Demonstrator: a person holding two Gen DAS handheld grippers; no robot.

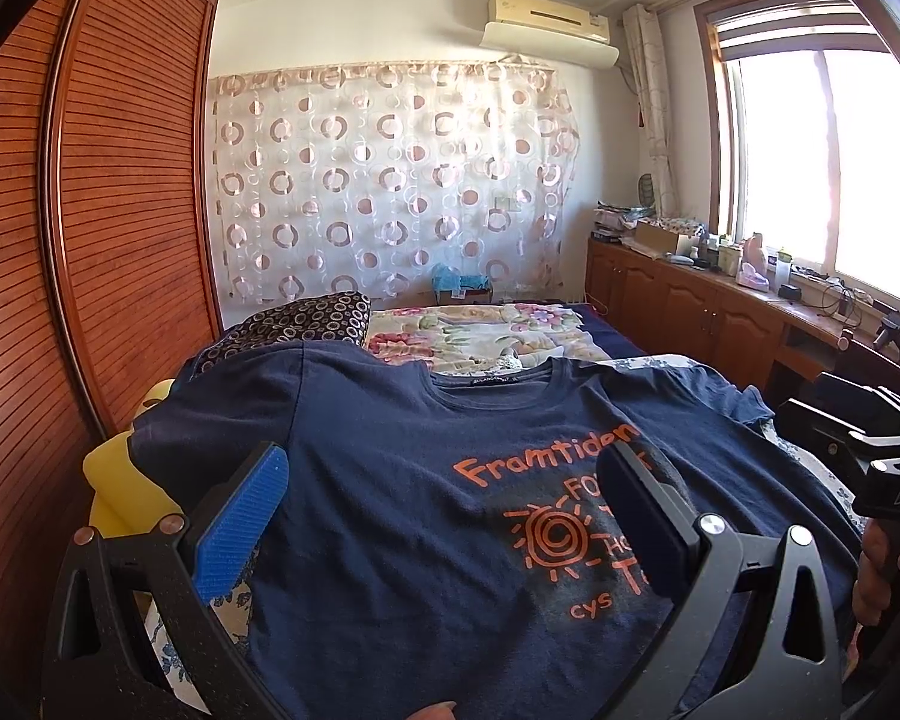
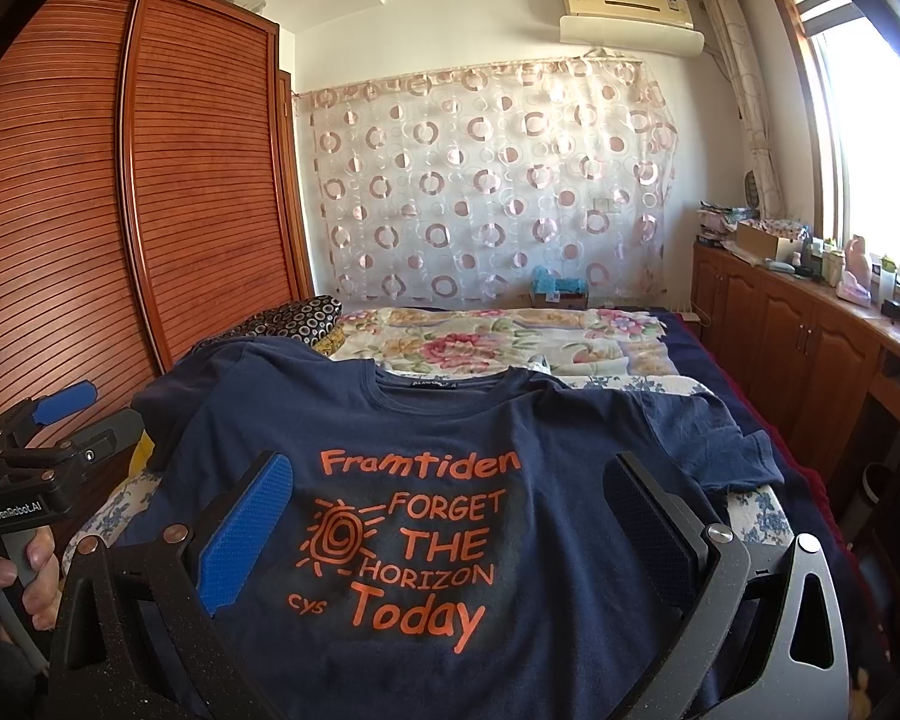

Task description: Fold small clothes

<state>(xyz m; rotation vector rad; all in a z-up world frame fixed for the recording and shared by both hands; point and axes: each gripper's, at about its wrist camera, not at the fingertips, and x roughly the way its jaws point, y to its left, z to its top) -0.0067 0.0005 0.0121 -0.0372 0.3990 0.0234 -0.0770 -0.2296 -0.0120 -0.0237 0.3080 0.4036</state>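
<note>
A navy T-shirt [image 1: 390, 480] with orange print lies spread flat, front up, on the bed, collar at the far end; it also shows in the right wrist view [image 2: 510, 438]. My left gripper [image 1: 444, 492] is open and empty, hovering over the shirt's left half. My right gripper [image 2: 450, 504] is open and empty, hovering over the printed chest. The left gripper shows at the left edge of the right wrist view [image 2: 60, 414]. The right gripper's body shows at the right edge of the left wrist view [image 1: 858, 438].
A floral quilt [image 2: 486, 336] and a dark patterned pillow [image 1: 306, 324] lie beyond the shirt. A yellow object [image 1: 120, 480] sits at the bed's left. A wooden slatted wardrobe [image 1: 90, 210] stands left. A low cabinet [image 2: 810, 324] with clutter runs under the window on the right.
</note>
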